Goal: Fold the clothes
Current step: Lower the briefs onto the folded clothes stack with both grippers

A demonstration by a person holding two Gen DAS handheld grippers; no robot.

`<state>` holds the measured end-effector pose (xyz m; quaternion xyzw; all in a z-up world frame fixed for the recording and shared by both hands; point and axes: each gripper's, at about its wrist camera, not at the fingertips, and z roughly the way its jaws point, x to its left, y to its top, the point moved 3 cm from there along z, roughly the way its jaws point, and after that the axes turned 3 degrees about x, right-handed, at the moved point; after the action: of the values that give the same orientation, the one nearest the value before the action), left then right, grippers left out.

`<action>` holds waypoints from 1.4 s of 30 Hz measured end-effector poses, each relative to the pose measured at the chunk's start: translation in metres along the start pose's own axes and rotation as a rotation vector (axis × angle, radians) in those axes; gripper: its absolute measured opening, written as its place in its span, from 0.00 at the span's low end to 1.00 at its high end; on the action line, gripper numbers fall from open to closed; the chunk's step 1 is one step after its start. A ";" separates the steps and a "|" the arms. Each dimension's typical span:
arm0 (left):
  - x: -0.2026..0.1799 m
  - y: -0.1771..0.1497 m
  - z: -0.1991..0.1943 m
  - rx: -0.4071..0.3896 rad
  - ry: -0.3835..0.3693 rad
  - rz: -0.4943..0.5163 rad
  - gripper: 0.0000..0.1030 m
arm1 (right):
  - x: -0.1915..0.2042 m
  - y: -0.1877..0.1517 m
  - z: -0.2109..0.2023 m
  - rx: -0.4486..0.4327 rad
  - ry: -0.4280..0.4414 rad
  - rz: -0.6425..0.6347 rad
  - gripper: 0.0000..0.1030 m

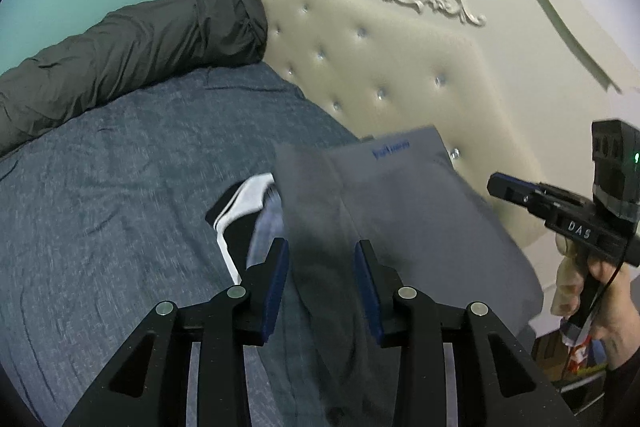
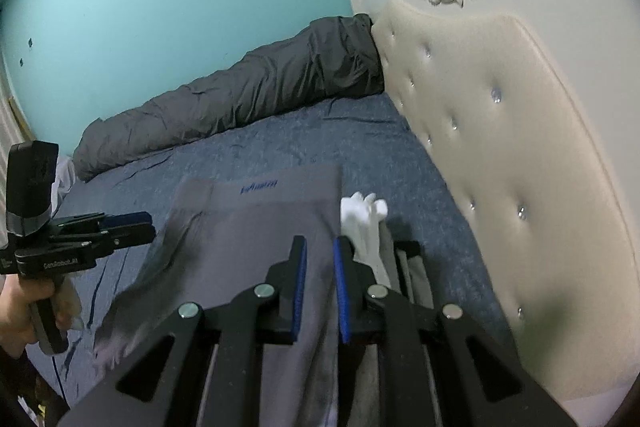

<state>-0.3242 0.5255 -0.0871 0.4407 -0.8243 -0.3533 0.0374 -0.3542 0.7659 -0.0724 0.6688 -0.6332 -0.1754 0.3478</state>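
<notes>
A grey garment (image 1: pixel 392 211) with blue lettering at its far edge lies on the blue bedsheet (image 1: pixel 120 195); it also shows in the right wrist view (image 2: pixel 260 227). My left gripper (image 1: pixel 322 259) is open, its jaws apart over the garment's near fold. My right gripper (image 2: pixel 320 251) hovers over the garment's right edge with a narrow gap between its jaws; nothing is clamped. A black-and-white piece of clothing (image 1: pixel 240 211) lies beside the garment. A white piece (image 2: pixel 364 223) lies to the right of it.
A dark grey rolled duvet (image 1: pixel 132 51) lies along the teal wall (image 2: pixel 160 7). The cream tufted headboard (image 1: pixel 400 67) rises close behind the garment. The other gripper shows in each view: the right gripper (image 1: pixel 560 211) and the left gripper (image 2: pixel 80 235).
</notes>
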 end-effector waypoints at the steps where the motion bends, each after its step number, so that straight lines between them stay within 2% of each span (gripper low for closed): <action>1: -0.003 -0.003 0.000 0.004 0.006 0.011 0.36 | 0.001 -0.003 -0.002 0.000 0.006 0.001 0.13; 4: -0.008 -0.013 0.002 0.017 0.027 0.037 0.38 | 0.006 -0.010 -0.003 -0.001 0.028 0.003 0.13; 10: -0.007 -0.027 0.006 0.044 0.063 0.063 0.38 | 0.009 -0.023 0.004 0.030 0.009 -0.008 0.12; 16: 0.001 -0.033 -0.007 0.032 0.069 0.041 0.38 | 0.002 -0.028 -0.006 0.015 -0.017 0.036 0.12; 27: -0.001 -0.050 -0.054 -0.003 0.068 0.020 0.42 | 0.014 -0.037 -0.049 -0.034 -0.017 0.073 0.13; 42: -0.035 -0.068 -0.137 -0.073 0.062 0.035 0.44 | 0.054 -0.054 -0.112 -0.074 -0.071 0.090 0.13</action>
<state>-0.2040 0.4518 -0.0181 0.4353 -0.8169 -0.3686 0.0852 -0.2323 0.7384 -0.0205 0.6196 -0.6677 -0.2067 0.3572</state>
